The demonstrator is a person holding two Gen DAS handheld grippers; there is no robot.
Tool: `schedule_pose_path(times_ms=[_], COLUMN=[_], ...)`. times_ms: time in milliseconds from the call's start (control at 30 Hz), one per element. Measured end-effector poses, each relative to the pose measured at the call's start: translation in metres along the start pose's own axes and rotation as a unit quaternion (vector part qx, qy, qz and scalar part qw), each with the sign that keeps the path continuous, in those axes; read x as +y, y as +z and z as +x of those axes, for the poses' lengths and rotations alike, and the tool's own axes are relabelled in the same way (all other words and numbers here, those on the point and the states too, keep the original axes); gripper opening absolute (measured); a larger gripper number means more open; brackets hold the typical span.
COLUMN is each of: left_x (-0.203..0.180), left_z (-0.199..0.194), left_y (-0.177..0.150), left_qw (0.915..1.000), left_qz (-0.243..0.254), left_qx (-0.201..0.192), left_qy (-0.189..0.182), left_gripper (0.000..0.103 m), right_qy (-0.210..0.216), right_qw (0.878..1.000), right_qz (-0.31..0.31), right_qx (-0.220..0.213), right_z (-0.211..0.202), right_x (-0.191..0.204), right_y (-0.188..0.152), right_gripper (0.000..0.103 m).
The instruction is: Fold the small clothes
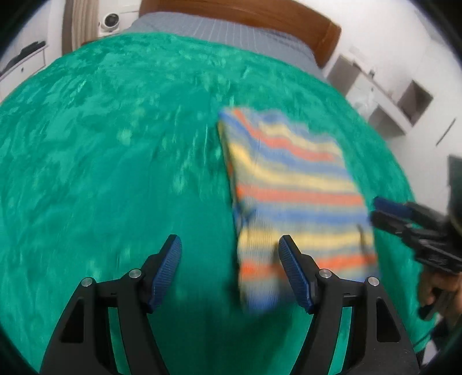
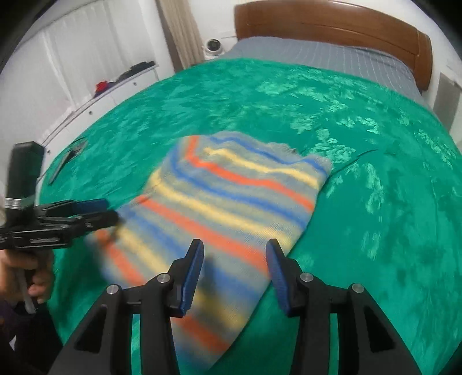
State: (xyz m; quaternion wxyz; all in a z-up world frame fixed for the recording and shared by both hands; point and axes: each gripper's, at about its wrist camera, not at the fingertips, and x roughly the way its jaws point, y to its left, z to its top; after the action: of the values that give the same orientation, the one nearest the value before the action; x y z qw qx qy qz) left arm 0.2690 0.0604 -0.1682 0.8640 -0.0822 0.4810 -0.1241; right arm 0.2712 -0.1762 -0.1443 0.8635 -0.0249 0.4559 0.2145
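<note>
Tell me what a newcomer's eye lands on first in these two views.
First comes the folded knitted garment striped in orange, yellow, blue and grey, lying flat near the front edge of the bed. Next is the shiny emerald-green plush bedspread beneath it, covering most of the bed up to the curved brown wooden headboard. The left gripper and the right gripper hover open over the garment's near end, holding nothing.

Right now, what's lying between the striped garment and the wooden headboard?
Only bare green blanket, then a strip of grey sheet, lies between the striped garment and the wooden headboard. The right wrist view shows it best.
</note>
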Motion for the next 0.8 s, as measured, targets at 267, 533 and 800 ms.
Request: schedule_pose_path(times_ms=[267,533,800], left_x=[0.002,0.004,-0.005], left_z=[-0.012,-0.039,-0.042], left_y=[-0.035,-0.041,-0.037], left_qw=[0.9996,0.9993,0.9989], left_qz=[0.005,-0.001,0.013], left_qx=[0.011,-0.004,-0.007], left_qy=[0.026,0.038,0.045], left_gripper=[0.073,0.083,0.084], right_qy=[-0.032,-0.134,-0.165], right_qw=[0.997,0.990,0.986], right_qz=[-0.021,-0.003,-0.014], right_qx=[0.064,0.035,0.029], right_z=[0.002,-0.044,-0.055], right_x=[0.044,0.060,0.062], right_y=[-0.075,-0.069,-0.066], right_gripper=[0.046,0.074,0.074])
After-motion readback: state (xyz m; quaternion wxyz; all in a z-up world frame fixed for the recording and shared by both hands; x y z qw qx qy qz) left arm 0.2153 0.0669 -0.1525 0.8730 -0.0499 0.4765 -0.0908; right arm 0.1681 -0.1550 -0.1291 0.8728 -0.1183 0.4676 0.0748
